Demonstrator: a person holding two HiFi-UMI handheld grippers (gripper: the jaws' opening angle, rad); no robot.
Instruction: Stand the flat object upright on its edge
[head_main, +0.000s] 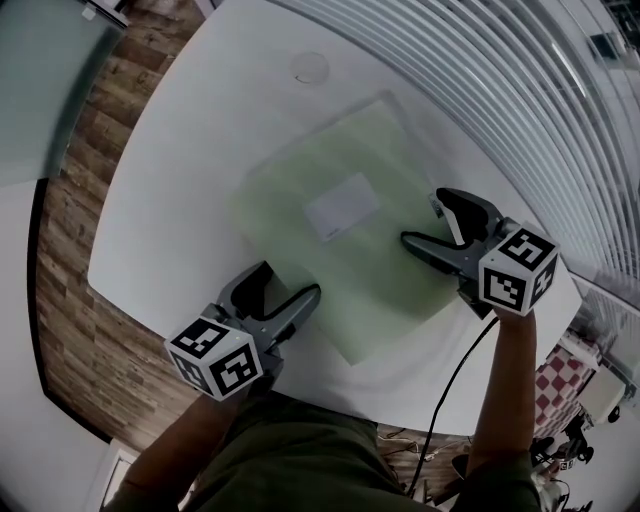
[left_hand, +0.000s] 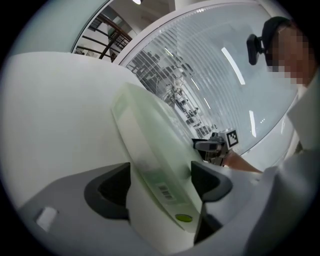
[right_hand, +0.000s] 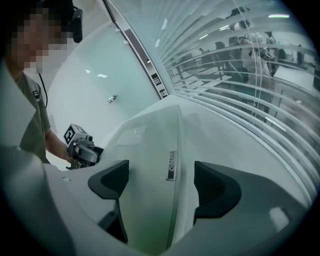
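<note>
The flat object (head_main: 330, 240) is a pale green, translucent case with a white label (head_main: 342, 205). In the head view it lies flat on the white table (head_main: 190, 160). My left gripper (head_main: 290, 280) stands open at its near left edge. In the left gripper view that edge (left_hand: 155, 165), with a barcode sticker, runs between the two dark pads of the left gripper (left_hand: 160, 182). My right gripper (head_main: 422, 218) is open at the case's right edge. The right gripper (right_hand: 160, 182) looks along that edge (right_hand: 150, 150), which lies between its spread pads. Neither gripper's pads press on the case.
A round disc (head_main: 310, 67) is set into the table at the far side. A black cable (head_main: 450, 390) hangs from the right gripper off the near table edge. Slatted blinds (head_main: 520, 100) run along the right. Wood floor (head_main: 80, 200) lies to the left.
</note>
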